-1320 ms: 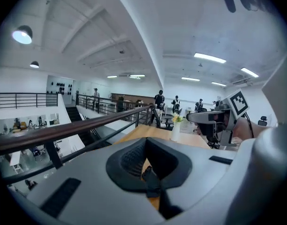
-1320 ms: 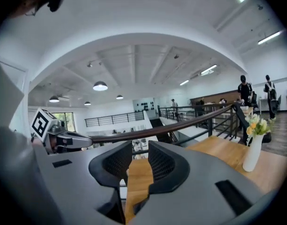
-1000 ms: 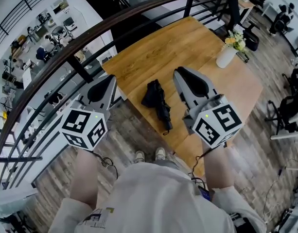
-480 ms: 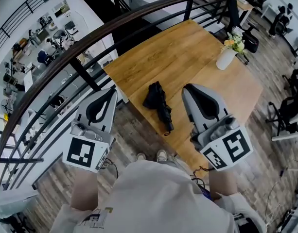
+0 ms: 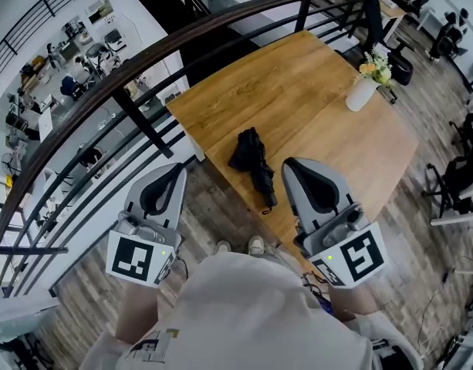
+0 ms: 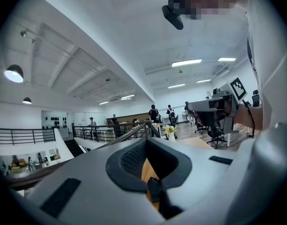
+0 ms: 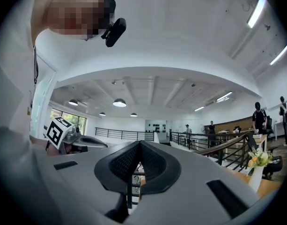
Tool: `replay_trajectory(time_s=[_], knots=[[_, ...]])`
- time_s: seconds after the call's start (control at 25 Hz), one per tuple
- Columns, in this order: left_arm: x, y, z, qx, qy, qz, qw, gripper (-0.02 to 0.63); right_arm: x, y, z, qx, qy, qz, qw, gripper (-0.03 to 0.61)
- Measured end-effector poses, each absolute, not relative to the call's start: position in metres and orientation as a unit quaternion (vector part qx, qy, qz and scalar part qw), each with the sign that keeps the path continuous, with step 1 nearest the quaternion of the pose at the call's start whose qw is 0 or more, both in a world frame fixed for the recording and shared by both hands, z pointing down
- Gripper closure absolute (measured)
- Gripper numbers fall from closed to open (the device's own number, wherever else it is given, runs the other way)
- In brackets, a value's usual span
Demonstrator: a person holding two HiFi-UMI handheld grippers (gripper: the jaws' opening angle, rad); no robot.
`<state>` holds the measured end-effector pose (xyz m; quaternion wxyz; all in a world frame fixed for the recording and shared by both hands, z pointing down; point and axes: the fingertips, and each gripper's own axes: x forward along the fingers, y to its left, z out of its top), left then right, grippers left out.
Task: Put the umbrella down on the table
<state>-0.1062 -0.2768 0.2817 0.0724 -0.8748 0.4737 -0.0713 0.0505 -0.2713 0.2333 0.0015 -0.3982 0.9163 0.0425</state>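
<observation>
The black folded umbrella (image 5: 254, 163) lies on the wooden table (image 5: 298, 91) near its front edge, with neither gripper touching it. My left gripper (image 5: 177, 168) hangs over the floor to the left of the table, jaws together and empty. My right gripper (image 5: 288, 164) is just right of the umbrella's handle end, and its jaws are closing down to shut with nothing between them. In the left gripper view, the left gripper (image 6: 145, 139) shows a sliver of the table and a dark shape through its gap. The right gripper (image 7: 139, 143) looks out at railings.
A white vase of flowers (image 5: 365, 87) stands at the table's far right corner. A dark curved railing (image 5: 143, 56) runs behind and to the left of the table. My feet (image 5: 238, 247) are on the wood-plank floor by the table's front edge. Office chairs (image 5: 460, 176) stand at the right.
Both grippers have drawn back toward my body, away from the umbrella. The umbrella has stayed where it lies on the table.
</observation>
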Motion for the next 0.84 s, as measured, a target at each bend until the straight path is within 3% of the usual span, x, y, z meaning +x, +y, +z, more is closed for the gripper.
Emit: replay_trajectory(time_s=[0.28, 0.84], knots=[[-0.104, -0.274, 0.285, -0.876, 0.471, -0.081, 0.069, 0.597, 0.05, -0.271, 0.264, -0.397, 0.917, 0.025, -0.029, 0.552], [-0.102, -0.268, 0.275, -0.88, 0.462, -0.081, 0.074, 0.597, 0.053, -0.269, 0.262, -0.405, 0.914, 0.026, -0.025, 0.552]])
